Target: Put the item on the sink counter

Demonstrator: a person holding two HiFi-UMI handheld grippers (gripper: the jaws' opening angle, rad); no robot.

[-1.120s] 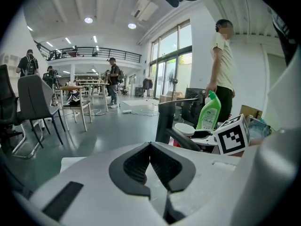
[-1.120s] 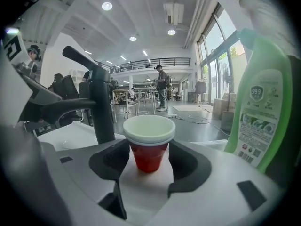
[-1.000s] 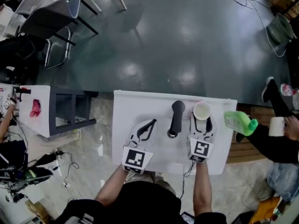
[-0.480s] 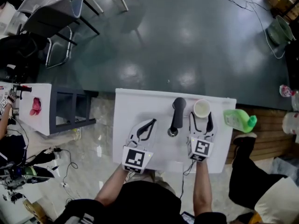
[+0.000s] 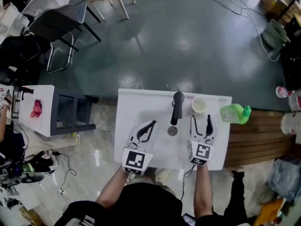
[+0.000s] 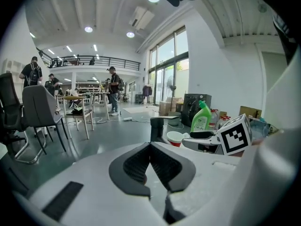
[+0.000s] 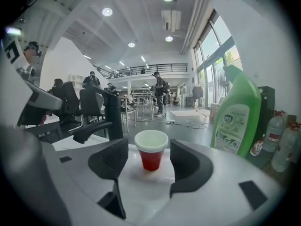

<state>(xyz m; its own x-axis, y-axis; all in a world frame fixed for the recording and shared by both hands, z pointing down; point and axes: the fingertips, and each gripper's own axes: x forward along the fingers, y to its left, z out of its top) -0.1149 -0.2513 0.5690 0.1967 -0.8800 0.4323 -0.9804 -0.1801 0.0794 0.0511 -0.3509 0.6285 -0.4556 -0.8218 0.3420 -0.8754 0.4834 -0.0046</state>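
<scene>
A red paper cup (image 5: pixel 199 105) with a white inside stands upright at the back right of the white sink counter (image 5: pixel 141 105), beside the black faucet (image 5: pixel 177 107). My right gripper (image 5: pixel 201 120) is open just short of the cup. Its jaws have just been closing a little and nothing is between them. In the right gripper view the cup (image 7: pixel 151 161) stands ahead of the dark pads (image 7: pixel 112 161). My left gripper (image 5: pixel 153 123) is shut and empty, left of the drain (image 5: pixel 172 131). In the left gripper view its tips (image 6: pixel 150 145) meet.
A green detergent bottle (image 5: pixel 233 113) stands at the counter's right edge, next to a wooden platform (image 5: pixel 263 135). A small white table (image 5: pixel 40 109) and chairs (image 5: pixel 56 25) are to the left. Cables (image 5: pixel 244 6) lie on the dark floor beyond.
My right gripper has drawn back from the cup, which had been between its tips. The person beside the green bottle has left the right side. The bottle stands alone.
</scene>
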